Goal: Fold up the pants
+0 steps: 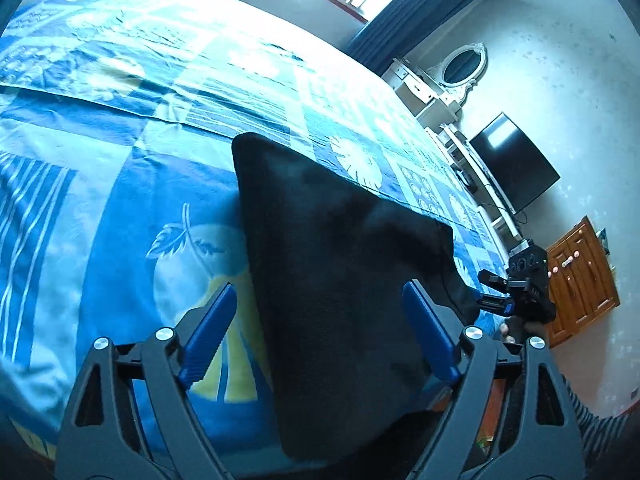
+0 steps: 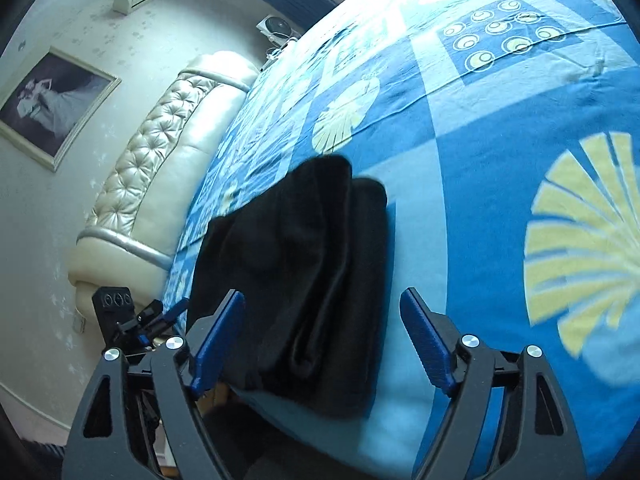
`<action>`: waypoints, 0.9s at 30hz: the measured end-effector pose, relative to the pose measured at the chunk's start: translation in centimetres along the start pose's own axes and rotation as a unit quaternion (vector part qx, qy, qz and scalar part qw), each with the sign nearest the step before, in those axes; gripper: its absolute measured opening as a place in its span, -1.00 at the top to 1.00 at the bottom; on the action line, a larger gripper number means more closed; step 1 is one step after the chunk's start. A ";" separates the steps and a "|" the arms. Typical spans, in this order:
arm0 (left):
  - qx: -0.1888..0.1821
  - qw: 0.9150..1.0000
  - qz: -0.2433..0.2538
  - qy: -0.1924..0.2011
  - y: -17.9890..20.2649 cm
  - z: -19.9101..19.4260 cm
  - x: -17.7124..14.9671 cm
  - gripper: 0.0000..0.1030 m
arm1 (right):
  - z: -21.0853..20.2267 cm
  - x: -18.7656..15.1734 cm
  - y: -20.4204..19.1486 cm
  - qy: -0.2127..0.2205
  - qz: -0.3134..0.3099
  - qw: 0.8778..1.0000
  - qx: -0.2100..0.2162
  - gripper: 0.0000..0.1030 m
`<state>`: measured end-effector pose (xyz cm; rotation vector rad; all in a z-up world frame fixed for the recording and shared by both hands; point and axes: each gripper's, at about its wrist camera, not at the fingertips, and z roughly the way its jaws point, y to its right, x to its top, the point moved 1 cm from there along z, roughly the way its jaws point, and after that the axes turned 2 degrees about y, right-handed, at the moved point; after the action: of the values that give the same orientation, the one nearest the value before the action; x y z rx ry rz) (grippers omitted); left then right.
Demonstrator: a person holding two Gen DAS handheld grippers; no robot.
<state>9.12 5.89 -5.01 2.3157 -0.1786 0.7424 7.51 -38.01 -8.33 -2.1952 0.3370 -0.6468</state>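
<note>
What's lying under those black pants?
The folded black pants rest on a blue patterned bedspread, which shows all around them. The bedspread's print directly beneath is covered, so anything else under them cannot be seen.

Both the left gripper (image 1: 320,320) and right gripper (image 2: 324,332) tilt downward, jaws spread wide, gripping nothing.

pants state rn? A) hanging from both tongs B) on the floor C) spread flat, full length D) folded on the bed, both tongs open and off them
D: the black pants lie in stacked layers on the bed, and the left tongs and right tongs stand wide with nothing pinched.
</note>
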 end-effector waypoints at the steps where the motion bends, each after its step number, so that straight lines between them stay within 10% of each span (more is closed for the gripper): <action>1: -0.005 1.000 -0.010 -0.006 -0.7 1.0 0.7 -0.65 | 0.9 0.8 0.3 -0.005 0.006 1.000 0.001 -0.54; 12: -0.026 0.995 -0.071 -0.060 -4.2 8.3 3.9 -0.65 | 7.0 4.6 0.8 -0.032 0.015 0.999 0.032 -0.54; 16: -0.014 0.996 -0.043 -0.076 -4.1 9.4 4.1 0.10 | 7.7 4.2 0.4 -0.053 -0.001 0.998 0.018 -0.09; 27: 0.093 0.991 0.084 -0.041 0.4 8.9 5.6 0.42 | 6.4 5.2 -1.0 -0.009 -0.016 0.999 0.030 0.26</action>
<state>17.75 0.16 -6.94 2.5328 -0.3584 0.7761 15.44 -35.59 -9.32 -2.1512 0.2691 -0.6473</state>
